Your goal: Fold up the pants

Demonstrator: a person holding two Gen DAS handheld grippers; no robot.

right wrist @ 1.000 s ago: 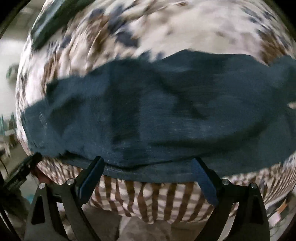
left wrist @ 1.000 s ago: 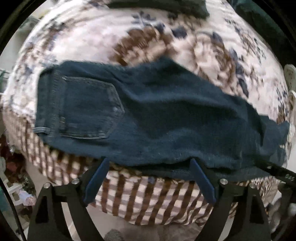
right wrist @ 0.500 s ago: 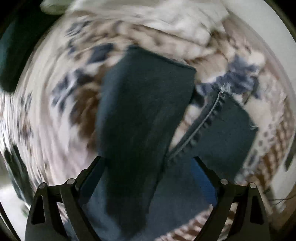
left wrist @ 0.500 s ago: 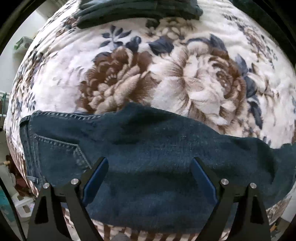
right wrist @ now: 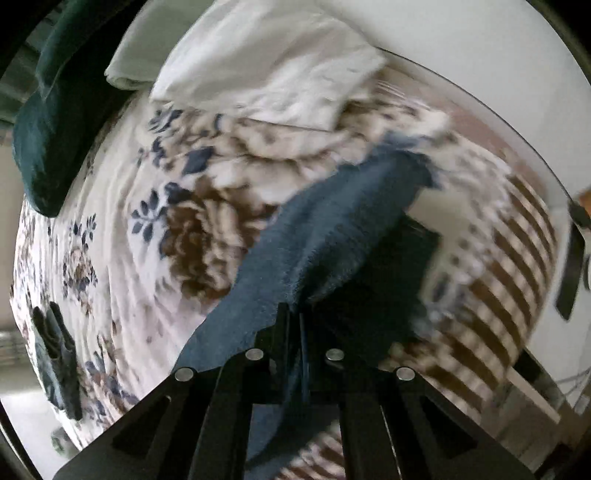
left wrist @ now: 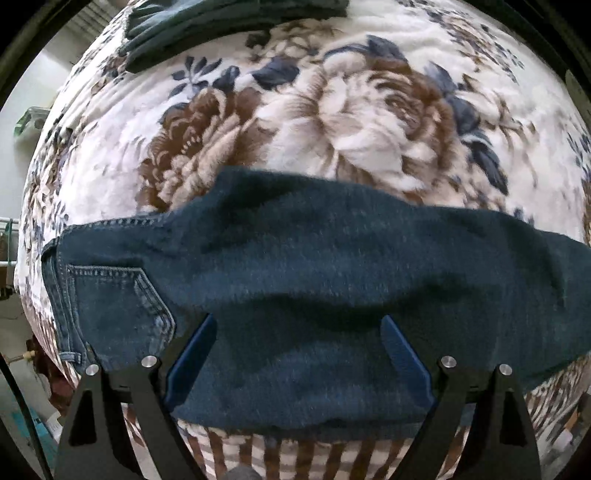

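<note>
Dark blue jeans lie lengthwise across a floral blanket, waistband and back pocket at the left. My left gripper is open, its blue fingers spread just above the jeans' near edge. In the right wrist view my right gripper is shut on the jeans leg, which rises from the jaws toward its frayed hem at the upper right.
A folded dark green garment lies at the far edge of the bed; it shows too in the right wrist view. A white pillow sits at the head. A dark sock-like item lies at the left. The bed's striped edge drops off.
My right gripper has shut on the jeans leg and swung toward the hem end. My left gripper has stayed open, shifting slightly over the jeans.
</note>
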